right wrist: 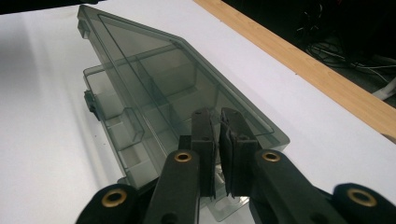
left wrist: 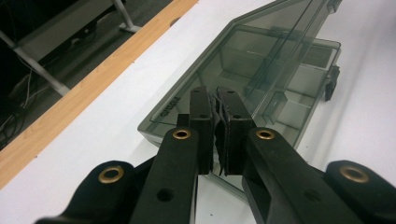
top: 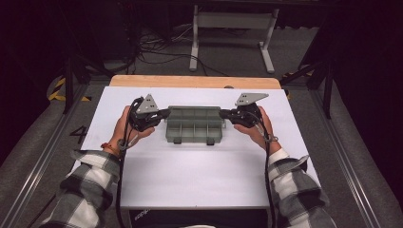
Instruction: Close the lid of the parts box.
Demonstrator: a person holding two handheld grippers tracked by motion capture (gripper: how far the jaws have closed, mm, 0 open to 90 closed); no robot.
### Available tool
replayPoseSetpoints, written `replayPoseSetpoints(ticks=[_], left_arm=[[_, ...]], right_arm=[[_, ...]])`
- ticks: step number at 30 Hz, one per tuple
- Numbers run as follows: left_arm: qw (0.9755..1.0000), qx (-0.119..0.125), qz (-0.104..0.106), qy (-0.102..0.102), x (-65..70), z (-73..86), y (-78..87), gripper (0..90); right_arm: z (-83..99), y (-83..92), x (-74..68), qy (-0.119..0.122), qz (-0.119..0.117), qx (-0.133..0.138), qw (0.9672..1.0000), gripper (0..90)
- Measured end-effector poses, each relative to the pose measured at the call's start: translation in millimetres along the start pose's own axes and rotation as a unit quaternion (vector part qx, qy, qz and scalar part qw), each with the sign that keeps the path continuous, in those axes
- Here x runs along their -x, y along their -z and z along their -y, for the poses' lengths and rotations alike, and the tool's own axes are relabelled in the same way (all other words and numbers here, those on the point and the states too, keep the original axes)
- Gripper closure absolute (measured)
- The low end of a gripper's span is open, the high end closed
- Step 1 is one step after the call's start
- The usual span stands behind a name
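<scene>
A smoky transparent plastic organizer box [top: 195,124] is lying in the middle of the white table [top: 190,175], a little toward the far side, and a person is working on it with both tools at once. The left gripper [top: 164,113] is clenching on the left end of the lid [left wrist: 243,56], and the right gripper [top: 224,113] is clenching on the right end of the same lid; in each gripper view the two black jaws are standing almost together with the thin edge of the lid pinched between them. The lid is already unlatched and is standing partly raised, hinged along the far side, so that the tray with its dividers [right wrist: 140,116] is showing below it, and the compartments are looking empty as far as I can see. The two dark latches [top: 177,140] on the near edge are hanging free. I am judging that the opening is about half done: the lid is lifted from the base, but it is not yet folded fully back toward the wooden edge [top: 195,81] of the table. What is remaining is to swing it further with both hands evenly, so the thin plastic is not twisting, and then to let go.
</scene>
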State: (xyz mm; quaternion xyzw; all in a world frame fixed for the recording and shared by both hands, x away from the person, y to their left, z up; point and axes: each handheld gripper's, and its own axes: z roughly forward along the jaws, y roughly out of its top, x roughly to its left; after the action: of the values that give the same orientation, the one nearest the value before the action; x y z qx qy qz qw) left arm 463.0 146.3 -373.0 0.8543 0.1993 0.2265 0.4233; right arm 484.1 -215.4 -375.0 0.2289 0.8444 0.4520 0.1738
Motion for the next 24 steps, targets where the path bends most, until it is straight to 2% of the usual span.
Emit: replayPoseSetpoints(ticks=[24], left_arm=[[0.9999,-0.001,0.010,0.005,13.2,19.3,-0.6,85.5]], right_arm=[[16.5,4.8,-13.8,0.007,-0.016,0.000,0.9998,85.8]])
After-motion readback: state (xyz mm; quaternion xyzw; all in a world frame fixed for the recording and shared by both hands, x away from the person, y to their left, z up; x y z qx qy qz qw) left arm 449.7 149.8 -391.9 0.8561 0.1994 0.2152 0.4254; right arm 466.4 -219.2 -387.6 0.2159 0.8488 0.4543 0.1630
